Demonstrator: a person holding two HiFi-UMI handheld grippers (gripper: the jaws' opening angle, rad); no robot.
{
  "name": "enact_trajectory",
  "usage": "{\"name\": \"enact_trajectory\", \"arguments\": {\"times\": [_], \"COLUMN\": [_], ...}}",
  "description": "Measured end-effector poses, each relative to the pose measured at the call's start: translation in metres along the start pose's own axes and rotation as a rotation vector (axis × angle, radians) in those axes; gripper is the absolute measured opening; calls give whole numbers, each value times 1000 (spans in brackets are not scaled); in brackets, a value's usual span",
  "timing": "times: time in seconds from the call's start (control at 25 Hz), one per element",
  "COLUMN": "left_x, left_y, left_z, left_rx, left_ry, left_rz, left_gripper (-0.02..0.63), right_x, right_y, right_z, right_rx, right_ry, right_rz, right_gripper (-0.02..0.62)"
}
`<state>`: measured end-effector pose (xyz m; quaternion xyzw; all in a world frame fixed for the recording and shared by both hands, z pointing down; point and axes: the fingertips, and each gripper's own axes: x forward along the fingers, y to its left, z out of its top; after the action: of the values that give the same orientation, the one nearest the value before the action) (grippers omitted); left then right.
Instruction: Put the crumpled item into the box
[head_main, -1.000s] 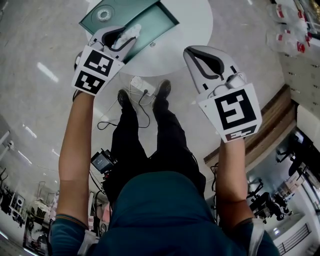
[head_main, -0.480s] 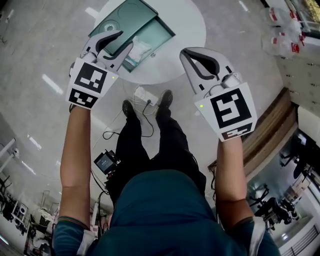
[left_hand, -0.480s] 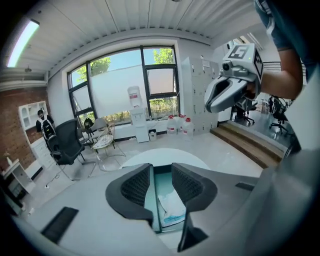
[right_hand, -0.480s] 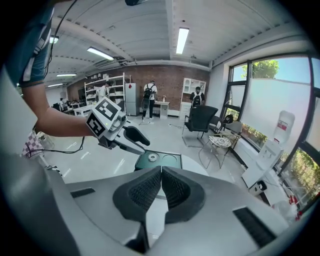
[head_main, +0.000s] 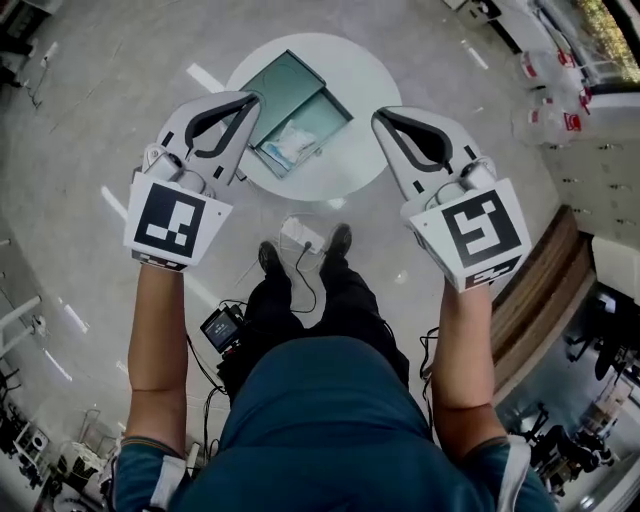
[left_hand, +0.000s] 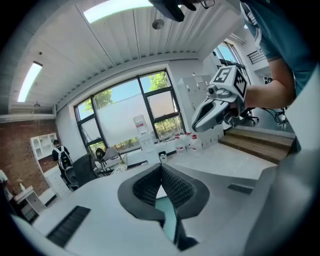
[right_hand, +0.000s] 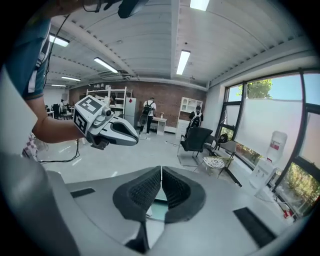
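Glossy grey floor (head_main: 80, 120) fills the head view beneath a person in a dark teal top (head_main: 320, 420), with both bare forearms stretched forward. On the person's left side, the left claw (head_main: 250, 100) has just been closing. Its ridged pads now meet with nothing between them. The right claw (head_main: 381, 117) is likewise pressed together and empty. Both hang in the air, one to each side of a round white surface (head_main: 375, 90) far below them. On that surface sits a teal box (head_main: 328, 112), its lid laid open to the left. The crumpled item (head_main: 290, 145), pale and whitish, lies inside the box's open tray toward its nearer end, touched by neither claw. Farther off at the right, water jugs (head_main: 545, 75) stand on the floor.
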<state>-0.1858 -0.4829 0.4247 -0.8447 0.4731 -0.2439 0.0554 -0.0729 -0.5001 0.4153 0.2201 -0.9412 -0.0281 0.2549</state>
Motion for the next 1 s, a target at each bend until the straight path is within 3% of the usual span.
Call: {"name": "enact_trajectory", "arguments": {"times": [0.44, 0.76, 1.0], "left_x": [-135, -213, -233], "left_y": [37, 37, 27], "left_z": [115, 148, 161], "left_rx": [122, 209, 223], "left_ry": [-128, -171, -188], "left_rz": [81, 106, 109], "left_gripper": [18, 18, 18], "right_x": [-65, -94, -114], "right_y": [35, 85, 93], "right_z": [146, 201, 212], "right_rx": [-150, -226, -250], "right_ry": [-147, -189, -184], "right_rz": [-101, -115, -125], "right_gripper": [37, 37, 37]}}
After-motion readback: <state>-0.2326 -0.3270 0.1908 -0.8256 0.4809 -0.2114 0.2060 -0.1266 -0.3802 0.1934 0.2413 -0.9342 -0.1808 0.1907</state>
